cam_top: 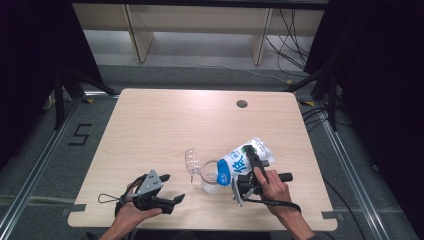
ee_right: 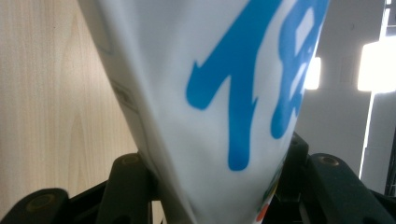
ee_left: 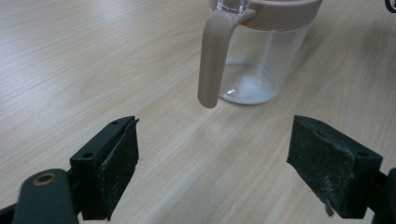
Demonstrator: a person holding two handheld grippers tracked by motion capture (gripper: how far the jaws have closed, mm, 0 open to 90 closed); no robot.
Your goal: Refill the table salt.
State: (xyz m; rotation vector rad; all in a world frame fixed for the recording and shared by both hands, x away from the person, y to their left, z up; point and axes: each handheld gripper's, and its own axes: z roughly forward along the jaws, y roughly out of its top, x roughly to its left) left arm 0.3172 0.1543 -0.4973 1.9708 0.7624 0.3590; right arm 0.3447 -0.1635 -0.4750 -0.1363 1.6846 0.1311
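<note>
The person's left hand (cam_top: 131,212) comes in from the bottom edge and holds the left tool (cam_top: 170,189) low over the surface. Its two black jaws stand wide apart, with nothing between them, and they point to the right. The right hand (cam_top: 272,187) grips the right tool (cam_top: 252,159) and tips it up and to the left. Its jaws are closed tight on a white and blue bag (cam_top: 244,160)

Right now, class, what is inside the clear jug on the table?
The clear jug holds a little white stuff at its bottom; otherwise it looks empty. From above, the white and blue pouch in the right gripper covers part of its mouth.
</note>
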